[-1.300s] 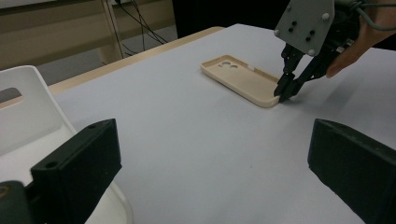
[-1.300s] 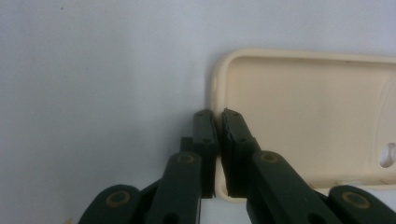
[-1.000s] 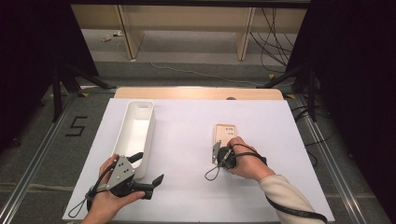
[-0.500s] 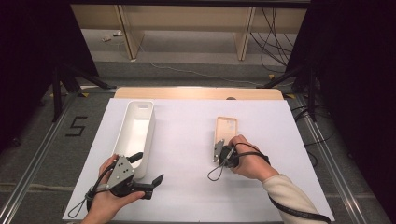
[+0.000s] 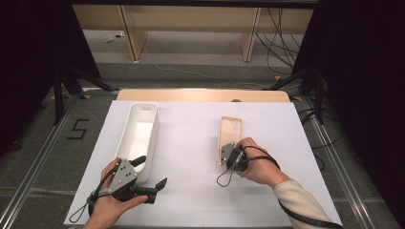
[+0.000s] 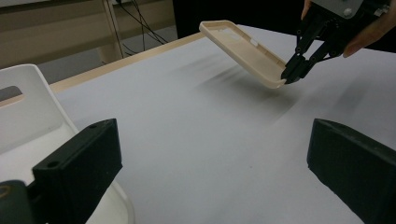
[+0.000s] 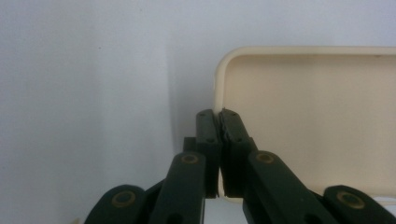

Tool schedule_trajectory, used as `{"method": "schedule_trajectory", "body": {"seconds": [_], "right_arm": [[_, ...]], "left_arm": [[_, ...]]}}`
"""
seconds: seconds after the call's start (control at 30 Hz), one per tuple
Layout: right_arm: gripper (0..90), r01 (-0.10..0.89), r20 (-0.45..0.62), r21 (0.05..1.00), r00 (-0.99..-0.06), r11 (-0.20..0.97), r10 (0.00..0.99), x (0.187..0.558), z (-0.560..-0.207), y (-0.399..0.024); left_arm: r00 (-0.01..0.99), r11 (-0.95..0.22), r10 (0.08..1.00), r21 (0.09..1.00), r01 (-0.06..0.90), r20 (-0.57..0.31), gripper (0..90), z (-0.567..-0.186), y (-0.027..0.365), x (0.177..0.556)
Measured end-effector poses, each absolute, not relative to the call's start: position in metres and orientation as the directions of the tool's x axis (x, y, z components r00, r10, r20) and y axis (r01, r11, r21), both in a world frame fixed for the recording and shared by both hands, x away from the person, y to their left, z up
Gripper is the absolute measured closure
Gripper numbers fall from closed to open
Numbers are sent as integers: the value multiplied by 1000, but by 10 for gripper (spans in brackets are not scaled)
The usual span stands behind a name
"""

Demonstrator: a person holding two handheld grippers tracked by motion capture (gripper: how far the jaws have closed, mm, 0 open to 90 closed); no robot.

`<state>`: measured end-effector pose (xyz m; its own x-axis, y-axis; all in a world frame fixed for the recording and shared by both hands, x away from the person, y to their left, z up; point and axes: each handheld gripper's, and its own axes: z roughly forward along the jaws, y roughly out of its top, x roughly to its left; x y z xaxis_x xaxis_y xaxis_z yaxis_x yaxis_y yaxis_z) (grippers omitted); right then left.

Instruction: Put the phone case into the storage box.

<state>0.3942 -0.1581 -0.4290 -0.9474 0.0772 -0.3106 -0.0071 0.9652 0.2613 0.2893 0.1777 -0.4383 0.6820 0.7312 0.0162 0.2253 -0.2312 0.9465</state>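
Pinching the near rim of the light, stiff phone case [image 5: 231,138], the right gripper [image 5: 228,153] tilts it; left gripper [image 5: 152,173] gapes empty.

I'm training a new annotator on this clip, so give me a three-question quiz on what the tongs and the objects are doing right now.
1. True or false: the right tongs are shut on the rim of the beige phone case, which is tilted up off the white sheet.
2. The left tongs are: A) shut on the white bin, B) open and holding nothing, C) shut on the case.
3. Fill in: in the high view, the long white bin lies to the ____ of the case.

Key: 1 true; 2 B; 3 left.
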Motion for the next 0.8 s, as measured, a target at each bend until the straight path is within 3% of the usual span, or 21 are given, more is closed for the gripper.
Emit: {"method": "schedule_trajectory", "body": {"seconds": [0.8], "right_arm": [[884,-8,-275,421,-954,907,119,382,-422,-177]], "left_arm": [[683,-227,731,947,228,11,28,-439,177,289]]}}
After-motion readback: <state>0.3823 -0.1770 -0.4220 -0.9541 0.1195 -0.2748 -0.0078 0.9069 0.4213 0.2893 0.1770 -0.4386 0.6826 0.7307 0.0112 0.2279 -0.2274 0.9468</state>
